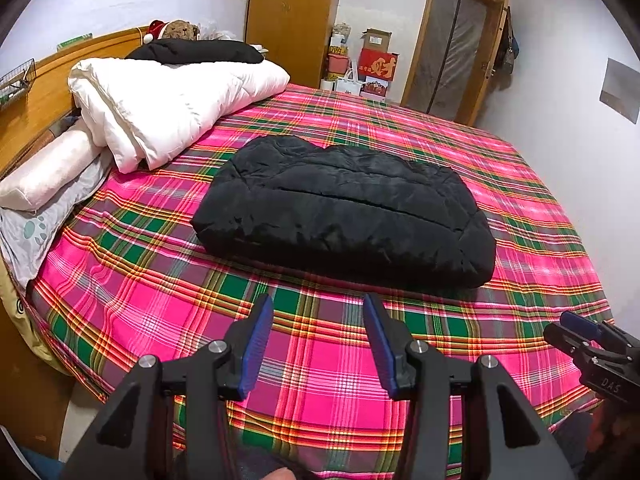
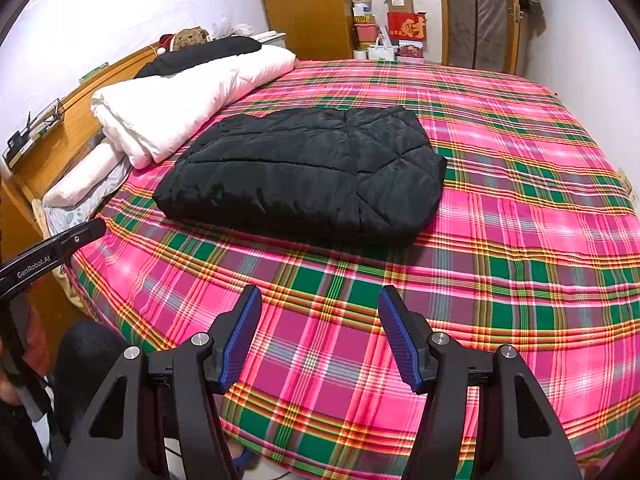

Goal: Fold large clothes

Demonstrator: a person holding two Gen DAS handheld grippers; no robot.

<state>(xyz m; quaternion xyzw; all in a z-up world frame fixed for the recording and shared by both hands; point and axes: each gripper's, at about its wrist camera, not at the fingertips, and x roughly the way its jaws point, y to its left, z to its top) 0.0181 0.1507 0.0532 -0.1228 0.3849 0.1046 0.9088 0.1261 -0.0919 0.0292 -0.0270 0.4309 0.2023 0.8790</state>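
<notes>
My left gripper (image 1: 318, 312) tilts downward over the near part of the bed (image 1: 320, 380), jaws parted about halfway, nothing between the blue pads (image 1: 256, 344). My right gripper (image 2: 320, 308) has the same downward tilt, jaws a little wider, also empty. Both hover above the plaid sheet, apart from the jacket (image 1: 344, 204). From the left view the right gripper shows at the lower right edge; from the right view the left one pokes in at the left edge. The black quilted jacket lies folded into a thick rectangle mid-bed, beyond both grippers. Left of the jacket and near it, a white duvet (image 1: 168, 96) is bundled by the headboard (image 1: 44, 96), with another dark garment (image 1: 200, 50) on top.
</notes>
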